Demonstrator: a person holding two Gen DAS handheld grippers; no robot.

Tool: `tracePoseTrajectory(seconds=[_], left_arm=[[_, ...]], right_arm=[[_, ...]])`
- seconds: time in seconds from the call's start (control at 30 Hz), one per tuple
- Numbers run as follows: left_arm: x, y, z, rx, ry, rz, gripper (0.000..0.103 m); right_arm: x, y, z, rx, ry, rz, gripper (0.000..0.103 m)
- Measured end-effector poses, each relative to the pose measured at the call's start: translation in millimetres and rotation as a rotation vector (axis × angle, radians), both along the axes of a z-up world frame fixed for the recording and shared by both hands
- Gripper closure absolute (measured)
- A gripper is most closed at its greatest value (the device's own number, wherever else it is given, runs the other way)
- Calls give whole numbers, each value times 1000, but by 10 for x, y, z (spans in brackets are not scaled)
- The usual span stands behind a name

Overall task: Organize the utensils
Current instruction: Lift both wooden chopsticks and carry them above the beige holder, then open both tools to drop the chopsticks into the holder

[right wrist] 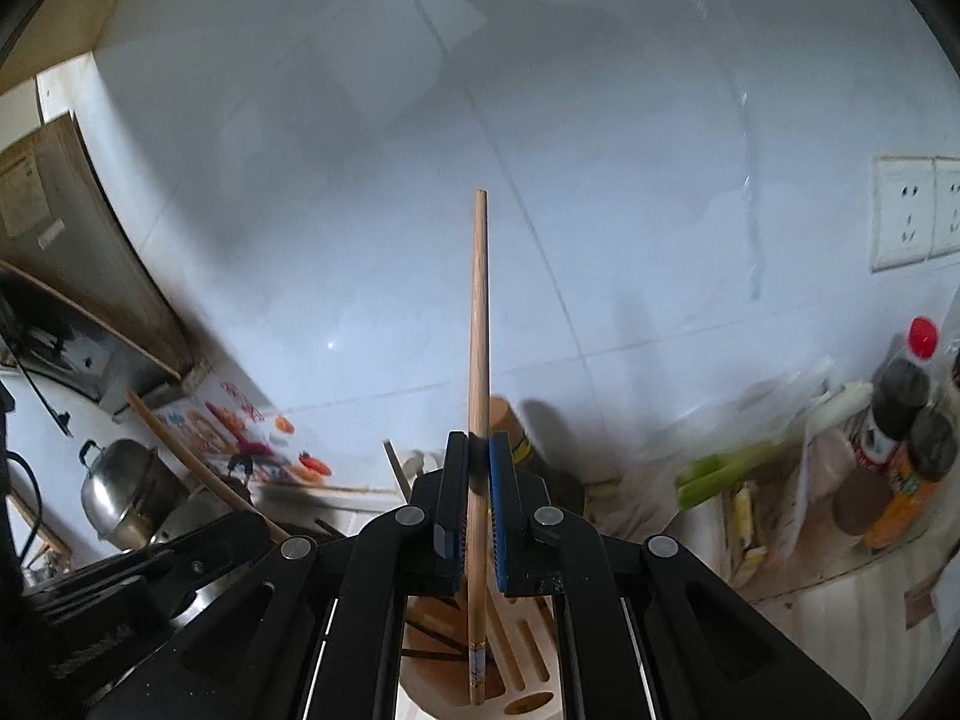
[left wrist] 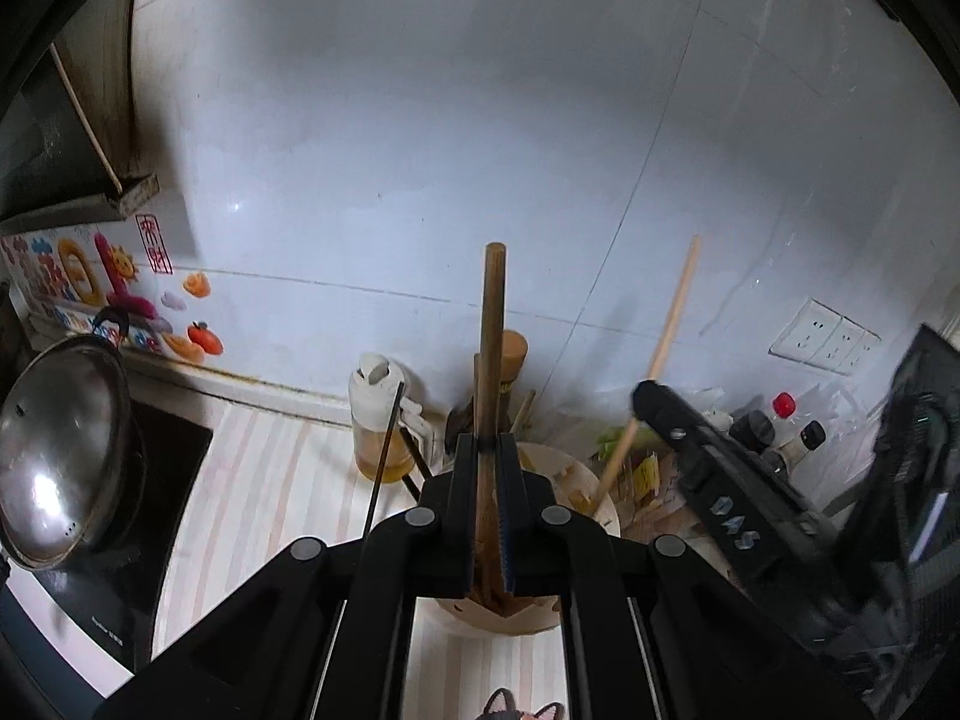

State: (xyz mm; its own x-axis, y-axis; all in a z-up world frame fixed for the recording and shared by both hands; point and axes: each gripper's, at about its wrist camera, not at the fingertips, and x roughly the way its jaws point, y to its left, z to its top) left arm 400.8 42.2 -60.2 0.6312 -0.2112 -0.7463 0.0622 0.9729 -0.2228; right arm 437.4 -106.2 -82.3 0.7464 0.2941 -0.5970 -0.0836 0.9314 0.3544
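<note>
My left gripper (left wrist: 486,441) is shut on a dark brown wooden stick (left wrist: 493,324) that stands upright, its lower end in a pale utensil holder (left wrist: 528,615) under the jaws. My right gripper (right wrist: 478,441) is shut on a light wooden chopstick (right wrist: 479,312), held upright with its lower end over the slotted holder (right wrist: 528,648). The right gripper also shows in the left wrist view (left wrist: 645,396), at the right, gripping the same chopstick (left wrist: 678,300). A thin dark metal stick (left wrist: 384,456) leans to the left of the holder.
A steel pot lid (left wrist: 54,450) sits on a black stove at the left. An oil jug (left wrist: 381,420) stands against the tiled wall. Sauce bottles (right wrist: 906,432) and green vegetables (right wrist: 720,468) crowd the counter at right. Wall sockets (right wrist: 906,216) sit high on the right.
</note>
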Motion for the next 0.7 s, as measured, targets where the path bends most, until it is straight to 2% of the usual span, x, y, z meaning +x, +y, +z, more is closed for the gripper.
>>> tracePoseTrajectory(seconds=[0.37,0.53,0.6,0.7], left_arm=[[0,-34,-109,18,41,-10,100],[9,-6,-174,3,79,-11,97],[-15,17,-149,-13,89,6,95],[-78,48,-62,-10,75,31,93]], right_arm=[[-102,68,-238,-26,12,45,96],[-141,142,-295,-26,89,136,96],[-167,131,-313,-3,135,170,96],[-253,35,-255,30,156,180,94]])
